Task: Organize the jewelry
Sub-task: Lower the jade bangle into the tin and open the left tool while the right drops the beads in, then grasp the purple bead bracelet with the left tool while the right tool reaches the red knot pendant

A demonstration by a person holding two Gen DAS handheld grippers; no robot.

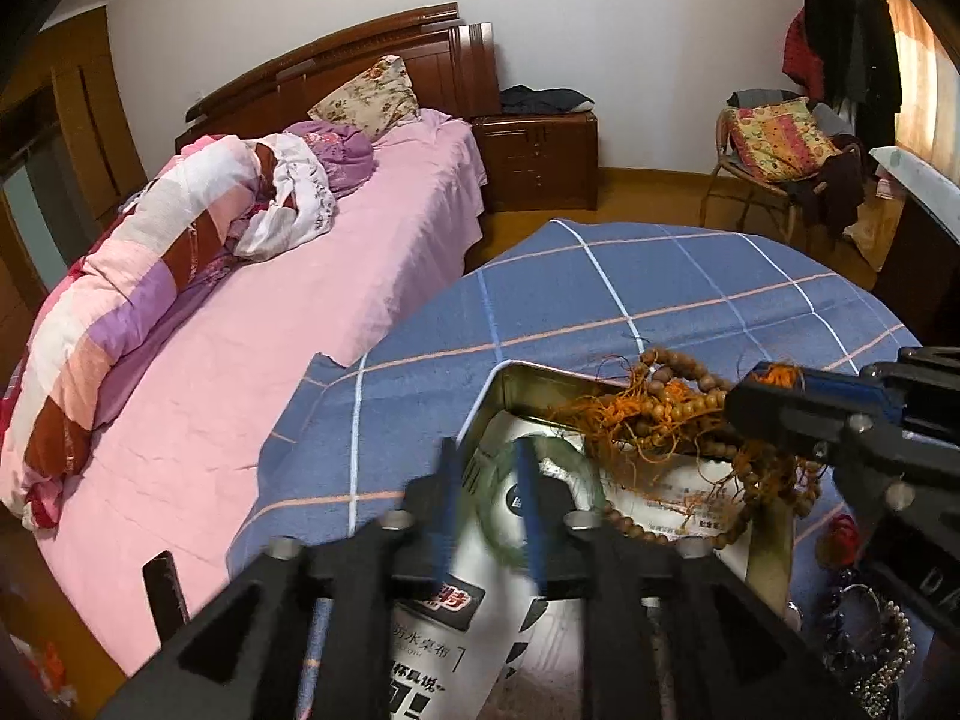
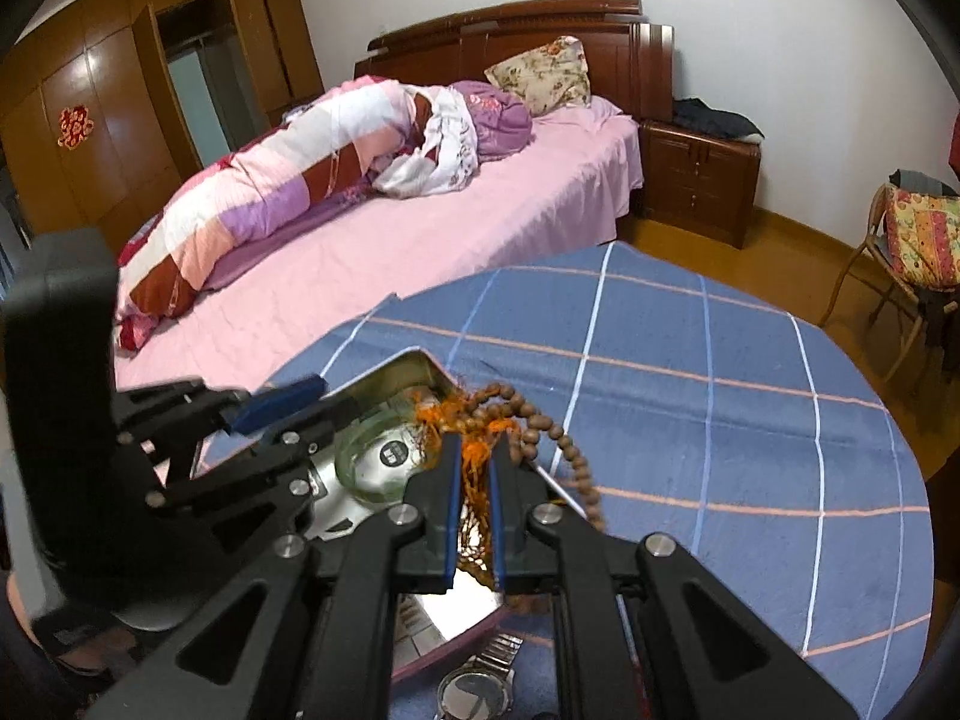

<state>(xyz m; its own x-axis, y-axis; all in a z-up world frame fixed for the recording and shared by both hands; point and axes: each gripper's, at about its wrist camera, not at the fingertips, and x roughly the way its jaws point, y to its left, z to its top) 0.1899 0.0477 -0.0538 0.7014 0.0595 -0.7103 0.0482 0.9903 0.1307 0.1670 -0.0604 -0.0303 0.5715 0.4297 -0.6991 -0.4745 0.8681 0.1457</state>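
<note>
The left tongs [image 1: 489, 510] stand spread over the metal tin [image 1: 528, 387] with nothing pinched; the green bangle [image 1: 540, 498] lies in the tin just beneath them, on printed paper [image 1: 678, 501]; the person should lift these tongs straight up, so the bangle stays inside. The right tongs [image 2: 474, 462] pinch the orange cords of the wooden bead strand [image 2: 540, 426], which hangs half over the tin's rim onto the surface [image 2: 720, 420]; lowering toward the tin's middle before releasing seems wise. A wristwatch [image 2: 477, 690] waits outside the tin.

L gripper [image 1: 489, 504] angled down, jaws apart, nothing pressed btwn pads. R gripper [image 2: 475, 474] just to its right, also angled down, jaws nearly closed, clamped on beads [image 2: 528, 420].
</note>
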